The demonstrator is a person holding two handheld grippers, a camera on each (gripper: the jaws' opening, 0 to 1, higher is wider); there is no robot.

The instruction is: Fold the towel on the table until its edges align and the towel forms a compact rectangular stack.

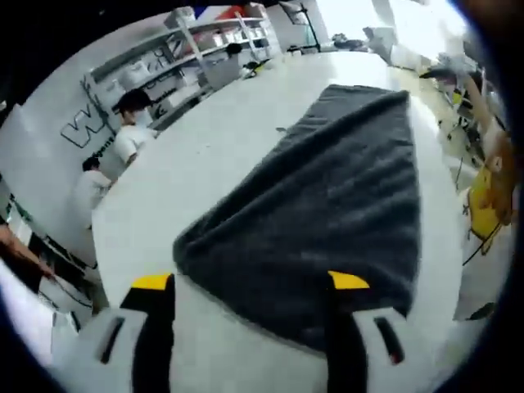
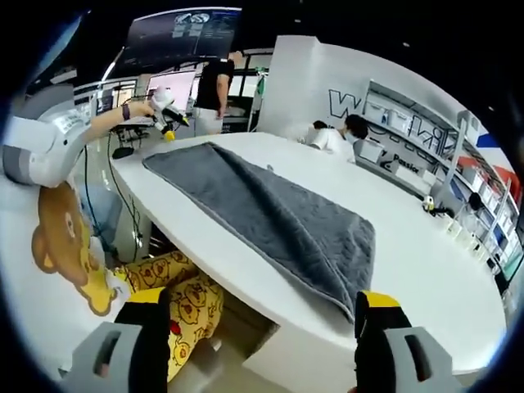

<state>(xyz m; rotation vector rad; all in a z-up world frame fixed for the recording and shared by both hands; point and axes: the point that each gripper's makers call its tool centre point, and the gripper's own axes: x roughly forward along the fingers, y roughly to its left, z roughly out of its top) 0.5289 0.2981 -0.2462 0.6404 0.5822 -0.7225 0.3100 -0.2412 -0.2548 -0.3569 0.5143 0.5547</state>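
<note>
Left gripper (image 1: 251, 282) jaws apart over grey towel (image 1: 327, 196), right gripper (image 2: 264, 304) spread, white table (image 2: 426, 254).

Opposite ends of one towel (image 1: 327, 205) (image 2: 270, 217)

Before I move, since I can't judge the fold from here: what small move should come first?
Probably ease the left tongs forward onto the near corner of the grey towel. It lies spread flat and unfolded on the white table, and both tongs are open and empty, the right tongs off the table's edge.
</note>
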